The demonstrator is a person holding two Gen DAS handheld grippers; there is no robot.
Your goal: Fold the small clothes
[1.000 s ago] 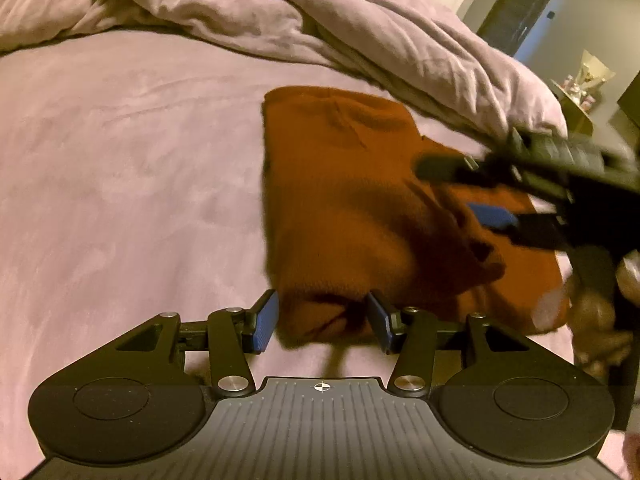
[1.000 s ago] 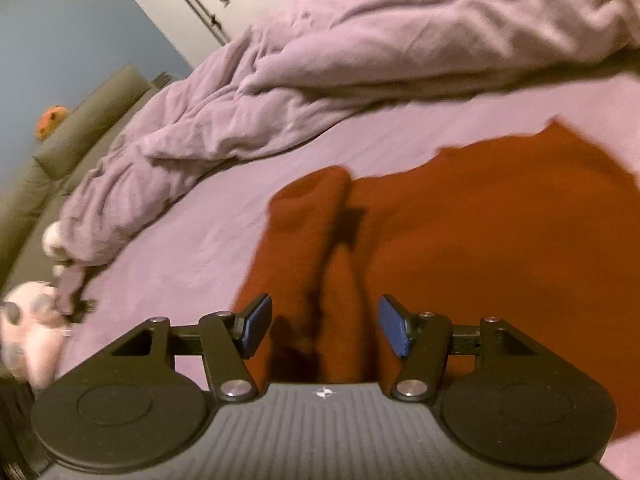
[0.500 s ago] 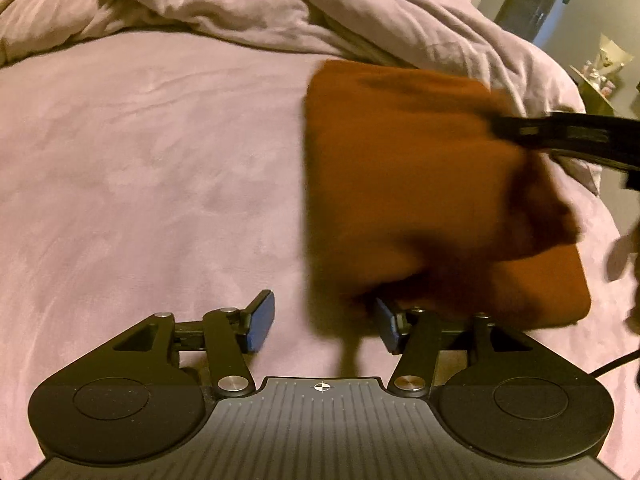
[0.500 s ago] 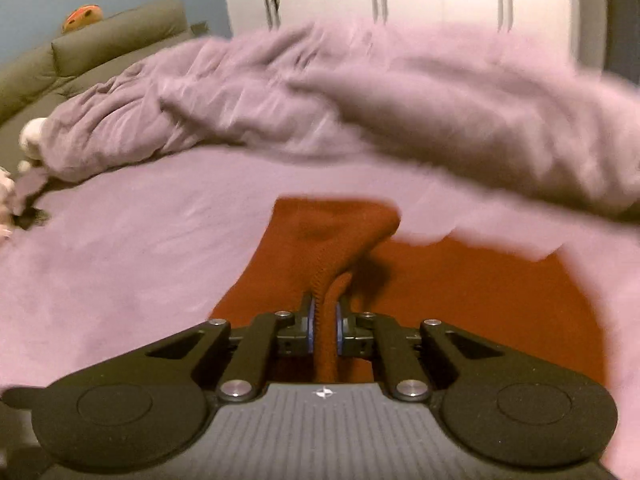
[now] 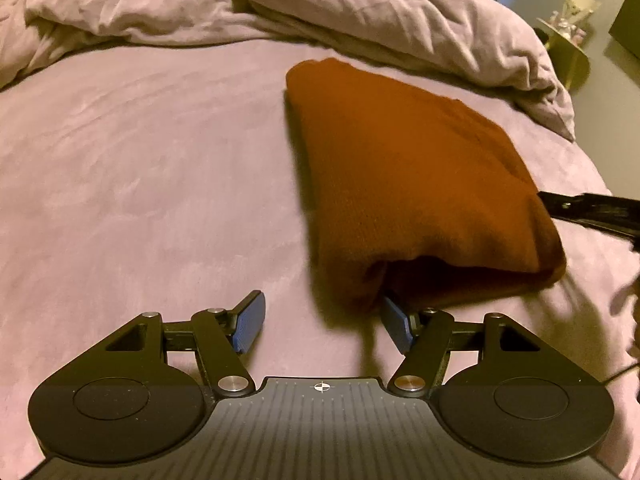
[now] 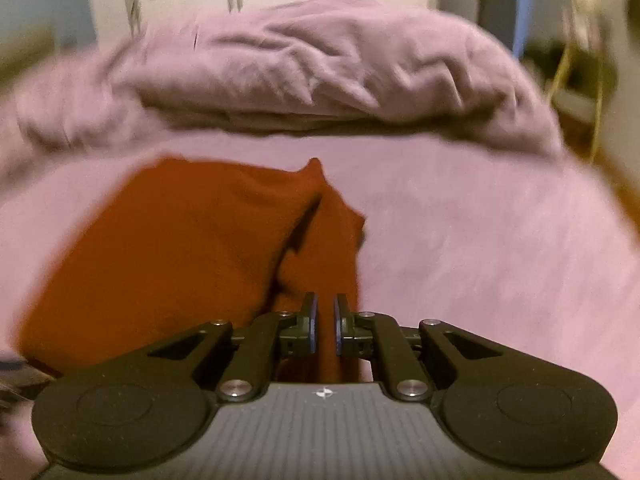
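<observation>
Lilac bed sheet [image 5: 140, 168], rumpled duvet [image 5: 360, 12] along its far edge; rust garment [image 5: 408, 168] now doubled over near the right edge.

Since a second ago your right gripper [image 6: 324, 326] has pinched a fold and carried it across; it grips cloth narrowly. Your left gripper [image 5: 320, 320] sits wide, empty. Next: release, flatten.

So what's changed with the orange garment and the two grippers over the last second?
The right gripper, open a second ago, has shut on a fold of the orange garment and carried it across, so the garment now lies doubled over. The left gripper stayed open at the near edge. The bed sheet and rumpled duvet are unchanged.
</observation>
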